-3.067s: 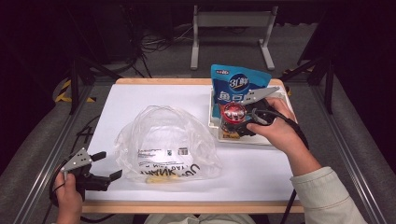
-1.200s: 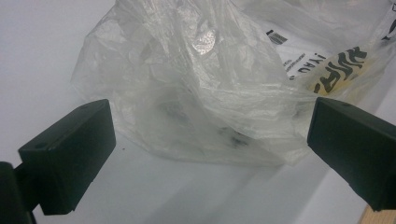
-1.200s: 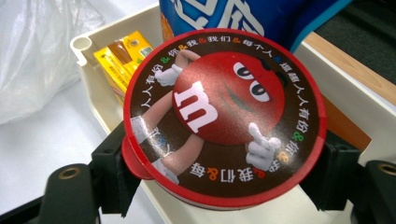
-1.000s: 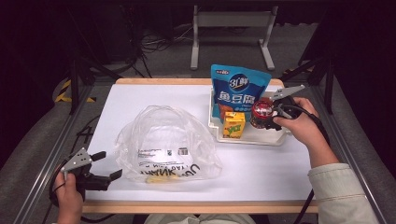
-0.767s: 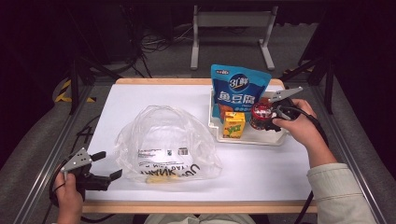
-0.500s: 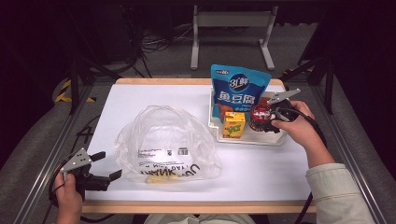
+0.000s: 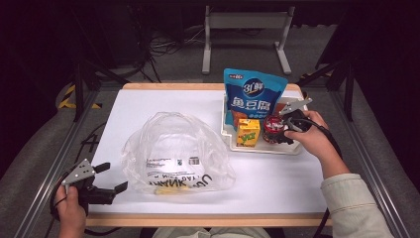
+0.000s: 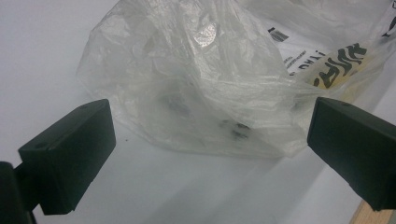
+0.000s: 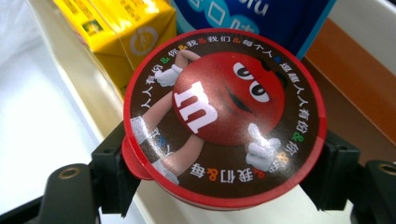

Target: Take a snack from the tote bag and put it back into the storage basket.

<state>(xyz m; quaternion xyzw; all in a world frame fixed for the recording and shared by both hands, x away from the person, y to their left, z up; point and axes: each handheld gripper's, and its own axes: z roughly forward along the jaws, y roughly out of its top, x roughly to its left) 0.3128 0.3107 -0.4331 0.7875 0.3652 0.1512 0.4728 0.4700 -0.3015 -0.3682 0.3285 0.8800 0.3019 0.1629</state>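
While the left gripper (image 7: 101, 179) rests at the table's (image 7: 163, 99) near-left corner with its jaws wide apart and nothing between them, the bag (image 7: 176, 153) lies just ahead of it, crumpled and spread flat, its longer side running left to right across the mat; in the left gripper view the bag's (image 8: 210, 88) near edge sits between and just beyond the two open jaws, not touched by either. Farther right stands the tray (image 7: 262, 148), holding a blue pouch (image 7: 253, 96) upright at the back, a yellow carton (image 7: 247, 132) in front of it, and the tub (image 7: 272, 130) just right of the carton; the right gripper (image 7: 283, 130) is closed on the tub, one jaw on each side of its round body, as the right gripper view makes plain, where the tub's (image 9: 224, 116) red lid faces the camera and so points upward, its axis upright. My guess is that the tub goes to the bag; the bag lies well to the left of the tub, and the right hand (image 7: 312, 139), already holding it, is the one to carry it across.
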